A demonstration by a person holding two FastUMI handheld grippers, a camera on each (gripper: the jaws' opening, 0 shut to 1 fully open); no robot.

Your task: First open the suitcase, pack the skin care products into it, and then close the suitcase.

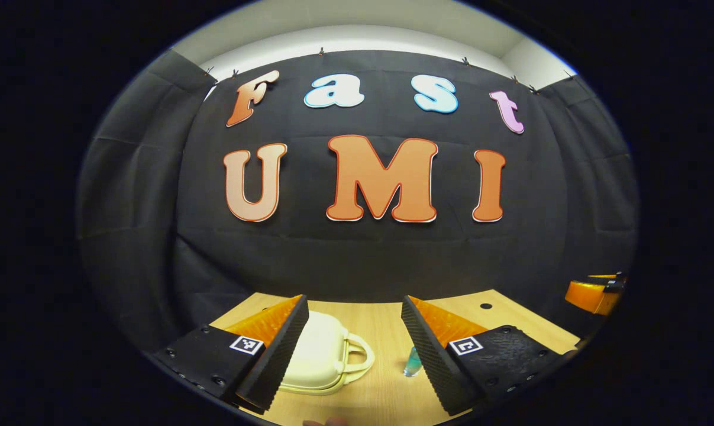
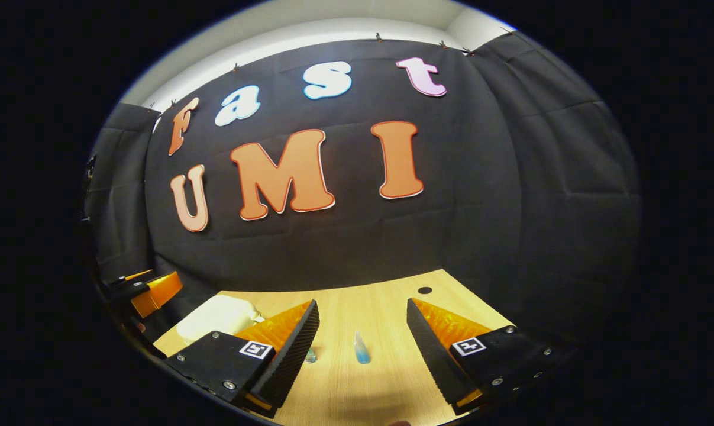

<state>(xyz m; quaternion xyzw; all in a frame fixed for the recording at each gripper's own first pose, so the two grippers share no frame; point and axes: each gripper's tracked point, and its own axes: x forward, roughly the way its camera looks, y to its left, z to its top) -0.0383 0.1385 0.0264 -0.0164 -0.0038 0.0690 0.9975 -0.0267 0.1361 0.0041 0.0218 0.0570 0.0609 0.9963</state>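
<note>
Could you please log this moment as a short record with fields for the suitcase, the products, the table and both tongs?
suitcase: cream suitcase, lid closed, handle toward the blue tube, lying on the table
products: a small blue tube on the table; a second small item mostly hidden
table: light wood
left tongs: open, holding nothing, above the table
right tongs: open, holding nothing
task state: suitcase not yet opened

Left gripper view: suitcase (image 1: 321, 355) on table (image 1: 380, 384) at lower centre-left, lid down, handle (image 1: 359, 354) toward frame right; small bottle (image 1: 412, 362) right of it, apart. Right gripper view: suitcase (image 2: 217, 316) lower left on table (image 2: 386, 302); tube (image 2: 361, 348) lower centre, small bottle (image 2: 311, 355) just left of it; hole (image 2: 425, 290) in tabletop behind, right.
</note>
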